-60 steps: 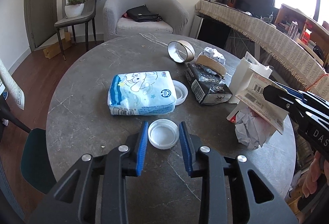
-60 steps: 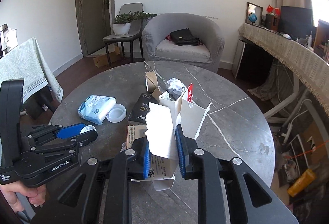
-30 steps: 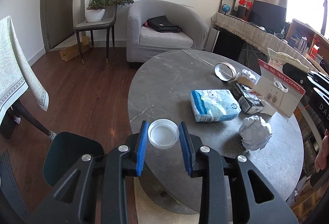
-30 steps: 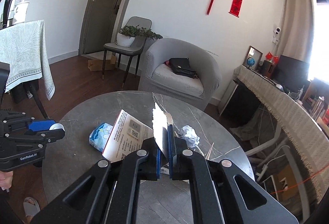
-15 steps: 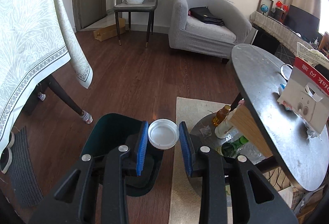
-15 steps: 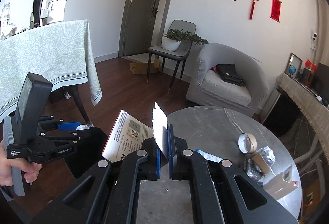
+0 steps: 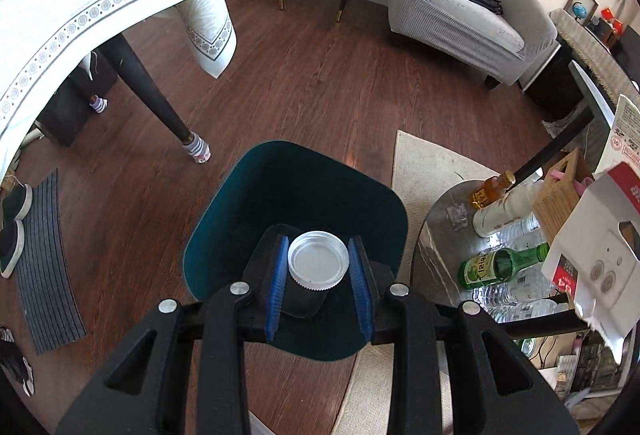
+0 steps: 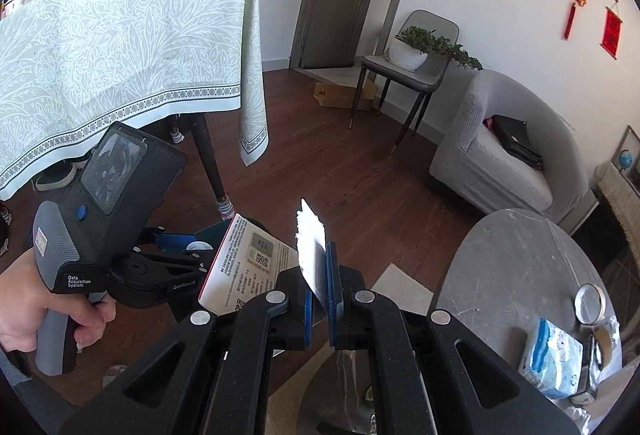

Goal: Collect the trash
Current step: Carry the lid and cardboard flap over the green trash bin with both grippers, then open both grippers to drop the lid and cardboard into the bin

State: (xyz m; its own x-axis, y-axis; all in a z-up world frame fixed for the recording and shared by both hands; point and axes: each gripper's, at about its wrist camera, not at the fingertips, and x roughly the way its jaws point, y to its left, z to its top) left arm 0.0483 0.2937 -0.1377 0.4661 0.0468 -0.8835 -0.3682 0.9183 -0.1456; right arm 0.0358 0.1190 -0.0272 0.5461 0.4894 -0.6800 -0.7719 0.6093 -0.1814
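Above the bin [image 7: 224, 231], clamped lid [image 7: 318, 265]

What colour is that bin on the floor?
Dark teal bin, black inside; clearest in the left wrist view.

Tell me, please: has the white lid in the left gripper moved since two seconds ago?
Yes. The white lid, held by the left gripper, has gone from the round grey table to above the teal bin on the floor.

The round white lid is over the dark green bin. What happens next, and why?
Probably the left gripper opens. It holds the round white plastic lid right above the open dark green bin, so letting go should drop it inside.
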